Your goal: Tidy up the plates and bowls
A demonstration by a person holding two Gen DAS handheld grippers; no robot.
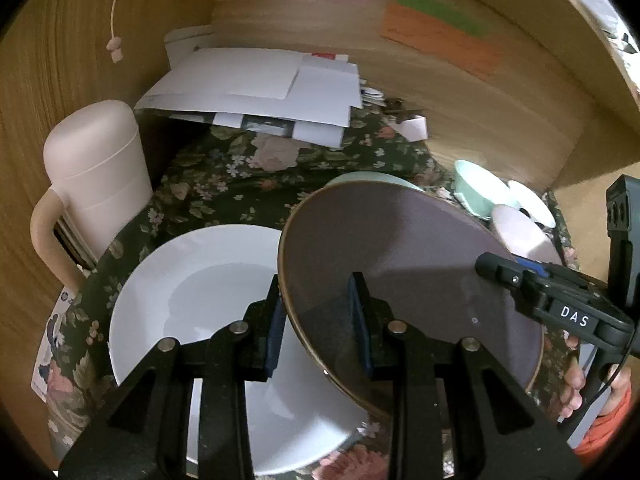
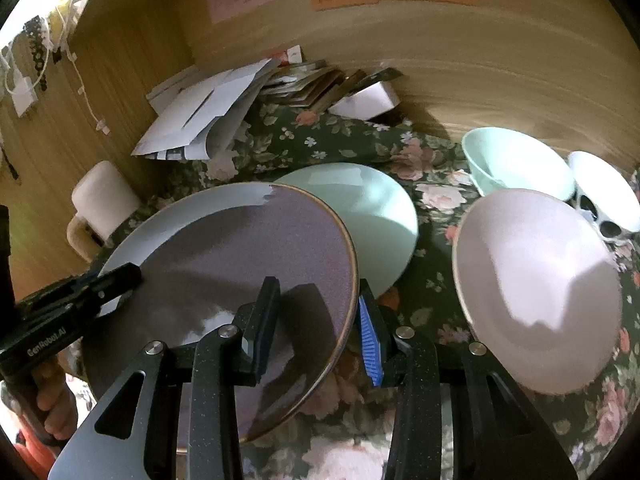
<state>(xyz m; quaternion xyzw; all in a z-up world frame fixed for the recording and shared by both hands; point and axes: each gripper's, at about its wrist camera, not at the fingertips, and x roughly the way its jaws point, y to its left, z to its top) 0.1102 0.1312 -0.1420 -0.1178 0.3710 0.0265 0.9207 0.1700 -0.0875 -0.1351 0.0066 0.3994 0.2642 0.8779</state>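
Gripping opposite rims, both tongs [image 1: 320, 320] hold plate [image 1: 400, 272].

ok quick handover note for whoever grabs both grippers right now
Left gripper: shut on the near-left rim of the round grey-purple plate with the gold edge.
Right gripper: shut on the same plate's right rim; plate is lifted and tilted.
Under it: large white plate; pale green plate behind.
Right: pink bowl, mint bowl, white bowl, unstacked.
Left: place the plate, sort the bowls.
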